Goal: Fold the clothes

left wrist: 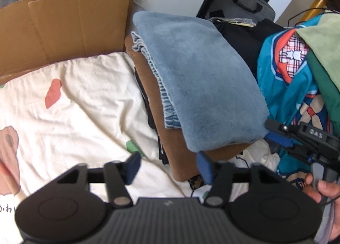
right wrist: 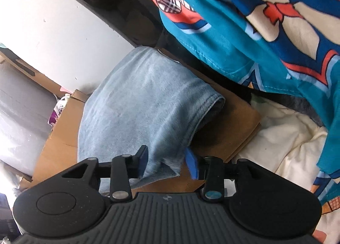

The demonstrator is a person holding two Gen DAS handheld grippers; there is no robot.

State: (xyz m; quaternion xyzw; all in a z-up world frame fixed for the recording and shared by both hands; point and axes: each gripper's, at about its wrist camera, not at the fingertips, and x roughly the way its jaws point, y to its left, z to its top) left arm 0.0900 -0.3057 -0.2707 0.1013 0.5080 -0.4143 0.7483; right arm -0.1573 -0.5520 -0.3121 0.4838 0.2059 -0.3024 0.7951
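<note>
My left gripper hangs with its jaws wide and nothing between them, just off the near corner of the stack. My right gripper has its jaws part open around the near corner of the blue towel; the pads look clear of the cloth, so I judge it let go, not gripped.

The blue towel lies folded on top of a brown garment, both stacked on the bed toward its far edge, beside the cardboard. A teal printed garment is heaped unfolded to the right of the stack.

The step in hand seems to be finishing the placement. To do it well I would draw the right gripper straight back so the pads do not snag the corner and drag the fold open. The towel overhangs the brown garment at the near right corner; a light nudge would square it. The teal garment looks next, and needs spreading on the bare bed.
</note>
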